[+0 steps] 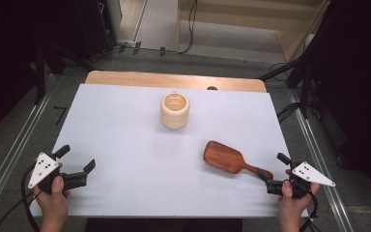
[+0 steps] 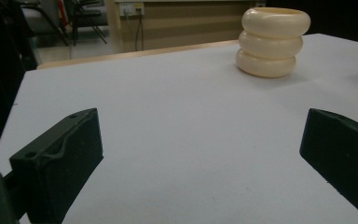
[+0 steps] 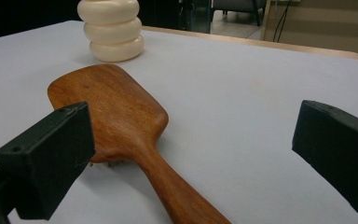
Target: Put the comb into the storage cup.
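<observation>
Your right hand-held gripper [image 1: 273, 170], jaws wide, lines up on the hairbrush [image 3: 121, 135] handle; left hand-held gripper [image 1: 76, 158] waits wide over bare desk [image 1: 140, 154].

High view: above my side, looking forward and down on the table [image 1: 125, 145]. My gripper views sit low and close; both share the cream holder [image 2: 272, 42].
</observation>
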`<action>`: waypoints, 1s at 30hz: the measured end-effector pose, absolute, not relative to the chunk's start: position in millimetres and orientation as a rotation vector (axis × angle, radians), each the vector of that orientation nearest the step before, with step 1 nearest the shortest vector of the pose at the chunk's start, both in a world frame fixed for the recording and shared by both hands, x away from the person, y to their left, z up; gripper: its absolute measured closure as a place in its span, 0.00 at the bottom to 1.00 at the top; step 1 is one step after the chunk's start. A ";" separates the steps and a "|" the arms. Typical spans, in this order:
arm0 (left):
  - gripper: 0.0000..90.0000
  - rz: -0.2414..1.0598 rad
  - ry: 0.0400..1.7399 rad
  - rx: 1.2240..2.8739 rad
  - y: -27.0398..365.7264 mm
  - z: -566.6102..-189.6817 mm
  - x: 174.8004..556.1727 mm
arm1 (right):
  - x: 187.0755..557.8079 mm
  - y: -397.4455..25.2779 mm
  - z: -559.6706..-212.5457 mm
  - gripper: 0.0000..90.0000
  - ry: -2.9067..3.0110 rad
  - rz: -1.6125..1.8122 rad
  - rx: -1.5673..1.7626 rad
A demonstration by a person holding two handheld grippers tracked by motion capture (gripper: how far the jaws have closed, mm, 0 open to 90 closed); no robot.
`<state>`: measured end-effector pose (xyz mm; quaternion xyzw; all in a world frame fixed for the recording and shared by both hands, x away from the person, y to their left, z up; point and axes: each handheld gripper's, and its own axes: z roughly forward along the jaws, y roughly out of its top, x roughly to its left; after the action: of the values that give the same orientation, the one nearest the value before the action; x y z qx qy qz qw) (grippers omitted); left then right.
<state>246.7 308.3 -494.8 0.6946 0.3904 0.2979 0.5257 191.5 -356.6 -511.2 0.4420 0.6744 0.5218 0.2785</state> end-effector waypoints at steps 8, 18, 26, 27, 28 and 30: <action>0.00 0.724 0.928 1.671 306.7 -495.2 246.4 | 192.5 -353.0 -504.1 0.00 1.839 1.369 1.179; 0.00 0.724 0.922 1.675 306.2 -495.4 246.3 | 201.7 -350.1 -489.1 0.00 1.944 1.343 1.169; 0.00 0.730 0.923 1.686 305.2 -495.5 246.5 | 215.2 -345.6 -468.2 0.00 2.053 1.277 1.118; 0.00 0.728 0.922 1.684 305.3 -495.6 246.6 | 215.2 -345.6 -468.2 0.00 2.053 1.277 1.118; 0.00 0.726 0.921 1.683 305.5 -495.6 246.7 | 216.7 -344.7 -465.7 0.00 2.070 1.271 1.113; 0.00 0.722 0.922 1.682 305.7 -495.7 246.8 | 221.9 -342.0 -459.8 0.00 2.119 1.229 1.094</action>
<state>246.8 305.7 -495.7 0.7013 0.3844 0.3010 0.5195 221.9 -342.0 -459.8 0.3969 0.7693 0.4462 0.2272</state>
